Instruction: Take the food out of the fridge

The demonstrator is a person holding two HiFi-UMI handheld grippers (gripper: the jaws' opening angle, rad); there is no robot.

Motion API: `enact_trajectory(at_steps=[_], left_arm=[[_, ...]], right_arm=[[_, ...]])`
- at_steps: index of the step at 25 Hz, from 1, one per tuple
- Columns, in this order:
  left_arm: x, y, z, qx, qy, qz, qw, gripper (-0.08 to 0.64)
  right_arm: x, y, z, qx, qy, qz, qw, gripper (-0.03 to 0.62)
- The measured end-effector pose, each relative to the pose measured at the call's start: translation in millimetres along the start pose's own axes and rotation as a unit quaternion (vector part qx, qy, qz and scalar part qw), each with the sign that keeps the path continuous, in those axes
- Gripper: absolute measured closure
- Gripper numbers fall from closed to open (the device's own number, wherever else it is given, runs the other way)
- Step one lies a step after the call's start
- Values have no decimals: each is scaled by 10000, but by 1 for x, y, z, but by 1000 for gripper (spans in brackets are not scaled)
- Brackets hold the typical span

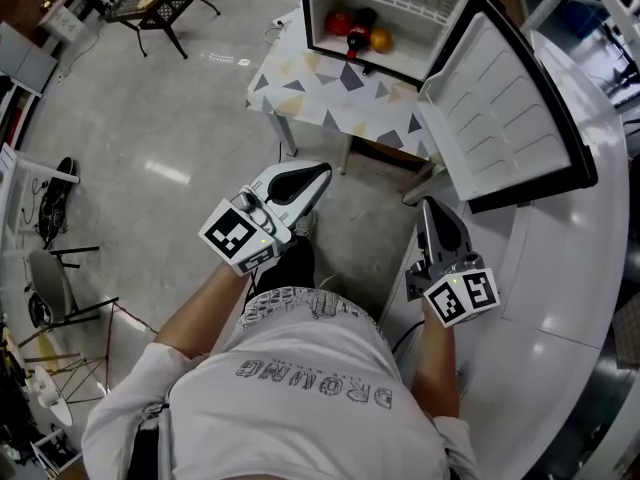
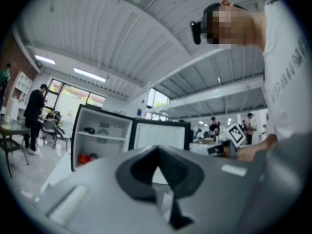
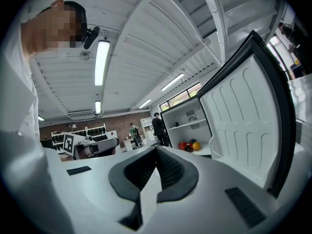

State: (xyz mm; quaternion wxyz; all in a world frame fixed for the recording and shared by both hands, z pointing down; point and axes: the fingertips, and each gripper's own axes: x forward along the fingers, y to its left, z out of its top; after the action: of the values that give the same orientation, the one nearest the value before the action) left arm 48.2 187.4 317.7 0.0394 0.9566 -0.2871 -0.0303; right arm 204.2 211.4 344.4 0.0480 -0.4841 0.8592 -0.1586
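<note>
A small white fridge (image 1: 306,8) stands open on a triangle-patterned table (image 1: 320,93), its door (image 1: 510,108) swung out to the right. On its floor lie red food (image 1: 339,21), a dark bottle (image 1: 357,38) and an orange fruit (image 1: 380,39); a dark item sits on the upper shelf. My left gripper (image 1: 322,174) and right gripper (image 1: 430,206) are held level well short of the fridge, both shut and empty. The left gripper view shows the fridge (image 2: 105,130) and red food (image 2: 84,158) far off. In the right gripper view the food (image 3: 189,146) lies beyond the closed jaws.
A white curved counter (image 1: 590,268) runs along the right beside the fridge door. A dark table and chair (image 1: 150,3) stand at the far left, with stands and cables (image 1: 55,268) on the grey floor. People stand in the background (image 2: 35,111).
</note>
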Motion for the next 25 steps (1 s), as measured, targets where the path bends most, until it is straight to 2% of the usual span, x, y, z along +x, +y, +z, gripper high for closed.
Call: enact_trajectory(at_steps=[7,25], left_arm=[[15,43,-6,-97,12,-20,10000,554],[55,205,-3,-317,63,-223,9992,554]], right_arm=[[44,-17,-3,59,106,-73,9999,603],[206,-45,7,186,272,-330,9989,603]])
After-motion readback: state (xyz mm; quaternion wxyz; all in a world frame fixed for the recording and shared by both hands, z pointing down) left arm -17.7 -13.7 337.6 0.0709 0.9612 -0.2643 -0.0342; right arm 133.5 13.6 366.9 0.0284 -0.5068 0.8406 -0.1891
